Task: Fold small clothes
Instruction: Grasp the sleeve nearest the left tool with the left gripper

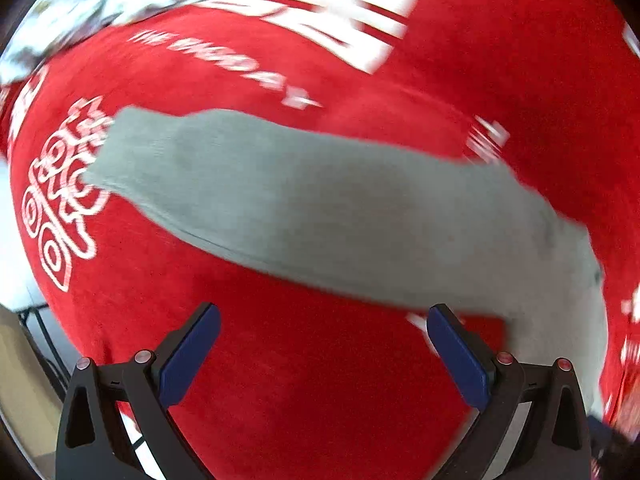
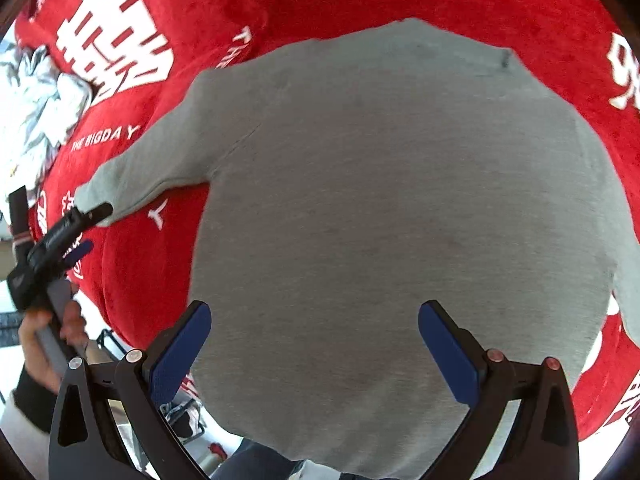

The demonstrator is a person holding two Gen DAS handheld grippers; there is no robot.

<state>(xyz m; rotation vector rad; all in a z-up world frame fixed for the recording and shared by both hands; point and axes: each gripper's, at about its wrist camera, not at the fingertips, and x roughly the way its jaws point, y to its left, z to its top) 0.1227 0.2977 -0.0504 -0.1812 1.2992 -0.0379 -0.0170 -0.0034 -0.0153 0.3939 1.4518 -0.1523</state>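
Left tongs (image 1: pixel 324 320) spread wide, nothing between the blue pads (image 1: pixel 188 356), hovering over the red cloth (image 1: pixel 280 380). Grey sweater (image 2: pixel 400 208) lies flat on that cloth; its left sleeve (image 1: pixel 320 208) stretches across just ahead of the left tongs, cuff off to their left. Left view is motion-blurred. Right tongs (image 2: pixel 314 312) also spread wide, empty, poised over the sweater's lower body, hem running under and between the fingers. From the right view the left tongs (image 2: pixel 90 226) sit at the sleeve cuff, touching or just beside it, held by a hand (image 2: pixel 52 340). White printed lettering (image 2: pixel 116 48) on the cloth far left of the right tongs, crumpled pale fabric (image 2: pixel 40 96) beyond it
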